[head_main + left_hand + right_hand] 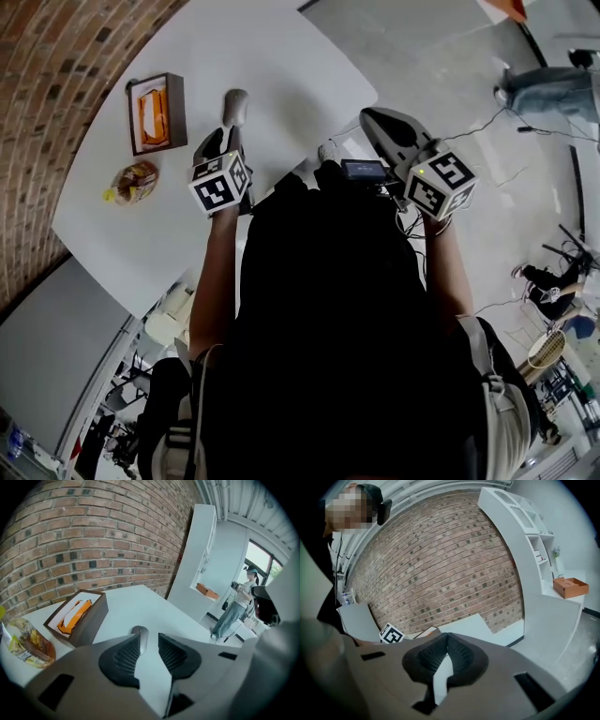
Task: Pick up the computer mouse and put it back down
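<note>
The left gripper [150, 644] hangs with jaws only narrowly apart, holding nothing, and the computer mouse [235, 107] seems to lie free on the table [281, 66] just beyond its tips, so open wider before lowering astride it; the right gripper [446, 639] is closed, empty.

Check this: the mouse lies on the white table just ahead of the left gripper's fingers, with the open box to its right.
Wrong side: the open box stands to the left of the mouse, as the left gripper view shows. The rest holds.
</note>
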